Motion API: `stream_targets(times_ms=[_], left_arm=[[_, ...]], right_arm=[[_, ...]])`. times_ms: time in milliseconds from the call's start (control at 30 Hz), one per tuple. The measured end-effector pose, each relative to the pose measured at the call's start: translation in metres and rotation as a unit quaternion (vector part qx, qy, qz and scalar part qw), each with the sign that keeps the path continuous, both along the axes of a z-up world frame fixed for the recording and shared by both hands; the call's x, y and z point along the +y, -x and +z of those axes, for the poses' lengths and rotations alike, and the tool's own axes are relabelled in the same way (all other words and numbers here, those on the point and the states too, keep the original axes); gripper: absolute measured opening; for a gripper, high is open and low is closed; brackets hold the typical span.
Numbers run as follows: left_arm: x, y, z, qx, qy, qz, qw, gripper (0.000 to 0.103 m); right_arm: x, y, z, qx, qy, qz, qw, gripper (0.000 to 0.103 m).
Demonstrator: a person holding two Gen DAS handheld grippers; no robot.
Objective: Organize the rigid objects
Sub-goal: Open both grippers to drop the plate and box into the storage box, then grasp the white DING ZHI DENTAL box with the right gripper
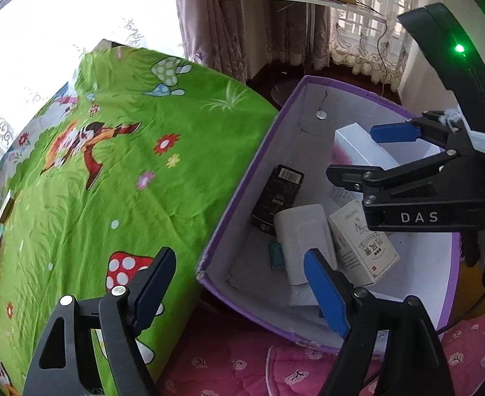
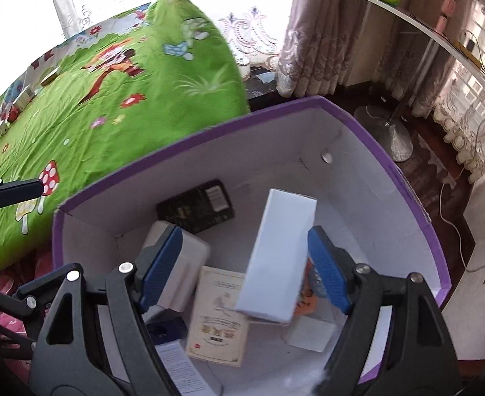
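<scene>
Inside, both grippers' fingers [image 2: 163, 264] spread, white box [image 2: 275, 257] half-hiding cartons in the purple bin [image 2: 209, 132].

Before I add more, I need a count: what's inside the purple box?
Purple box: black box, white case, cream carton, tall white box. More beneath is partly covered.
</scene>
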State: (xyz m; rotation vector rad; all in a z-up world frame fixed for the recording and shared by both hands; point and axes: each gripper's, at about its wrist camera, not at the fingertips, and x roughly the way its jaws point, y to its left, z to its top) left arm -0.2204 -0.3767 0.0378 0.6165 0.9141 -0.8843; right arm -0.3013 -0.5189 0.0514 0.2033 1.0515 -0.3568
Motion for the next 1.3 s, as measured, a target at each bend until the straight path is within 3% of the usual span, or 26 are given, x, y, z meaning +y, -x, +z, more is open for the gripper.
stream_targets(times_ms=[167, 300, 433, 633, 700, 733, 800, 867, 967, 1033, 1133, 1300], left_arm=[[0.07, -0.052, 0.002, 0.029, 0.059, 0.103, 0.9925, 0.081], [0.158, -0.103, 0.0, 0.004, 0.093, 0.229, 0.9689, 0.081], [0.258, -0.153, -0.005, -0.025, 0.094, 0.37, 0.9239, 0.084], [0.394, -0.207, -0.023, -0.058, 0.087, 0.533, 0.8397, 0.084], [0.43, -0.214, -0.03, -0.038, 0.104, 0.57, 0.8142, 0.084], [0.443, -0.213, -0.027, -0.04, 0.127, 0.578, 0.8051, 0.085], [0.455, -0.211, -0.029, -0.035, 0.136, 0.596, 0.7906, 0.088], [0.452, -0.211, -0.031, -0.038, 0.125, 0.591, 0.7963, 0.093], [0.433, -0.219, -0.037, -0.041, 0.069, 0.587, 0.8055, 0.1], [0.434, -0.226, -0.04, -0.036, 0.07, 0.588, 0.805, 0.103], [0.437, -0.226, -0.04, -0.036, 0.071, 0.589, 0.8039, 0.103], [0.441, -0.228, -0.041, -0.034, 0.074, 0.59, 0.803, 0.103]], right_arm=[[0.04, -0.03, 0.025, -0.057, 0.017, 0.044, 0.997, 0.081], [0.09, -0.083, 0.029, -0.071, 0.01, 0.118, 0.99, 0.083], [0.15, -0.146, 0.017, -0.066, -0.019, 0.199, 0.978, 0.083], [0.231, -0.246, -0.016, -0.046, -0.041, 0.279, 0.958, 0.083], [0.246, -0.276, -0.022, -0.041, -0.044, 0.285, 0.957, 0.083], [0.254, -0.292, -0.024, -0.043, -0.038, 0.289, 0.956, 0.083], [0.266, -0.323, -0.023, -0.051, -0.022, 0.303, 0.951, 0.083], [0.276, -0.358, -0.024, -0.046, -0.01, 0.325, 0.945, 0.083], [0.288, -0.407, -0.027, -0.048, 0.022, 0.367, 0.929, 0.083], [0.294, -0.438, -0.031, -0.049, 0.052, 0.395, 0.916, 0.084], [0.295, -0.477, -0.032, -0.054, 0.06, 0.415, 0.906, 0.086], [0.297, -0.522, -0.037, -0.058, 0.016, 0.466, 0.883, 0.089]])
